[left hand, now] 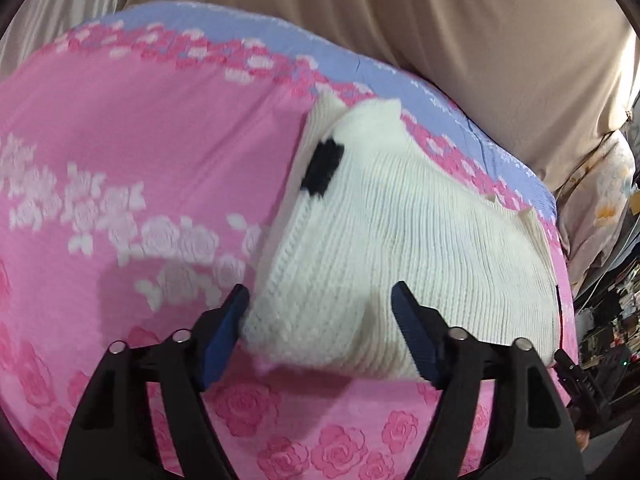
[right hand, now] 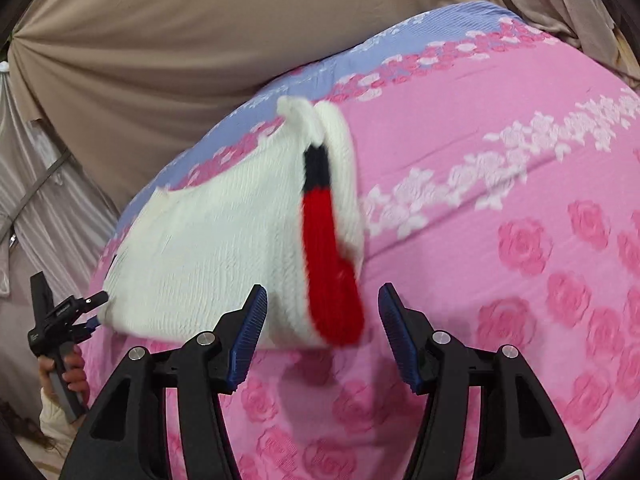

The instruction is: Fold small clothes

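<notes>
A small white knit sweater [left hand: 384,240] lies on the pink rose-patterned sheet [left hand: 140,140], with a black patch [left hand: 322,170] near its far left edge. My left gripper [left hand: 320,300] is open, its blue pads either side of the sweater's near left corner. In the right wrist view the sweater [right hand: 208,252] shows a black and red stripe [right hand: 328,264] along its right fold. My right gripper [right hand: 322,300] is open over the sweater's near right corner, with the red stripe between the jaws. The left gripper [right hand: 94,312] shows at the sweater's far corner.
The sheet has a blue-violet band [left hand: 280,36] along its far edge. Beige draped cloth [left hand: 440,20] hangs behind the bed. Clutter [left hand: 612,300] stands at the right in the left wrist view. The person's hand [right hand: 68,372] holds the left gripper's handle.
</notes>
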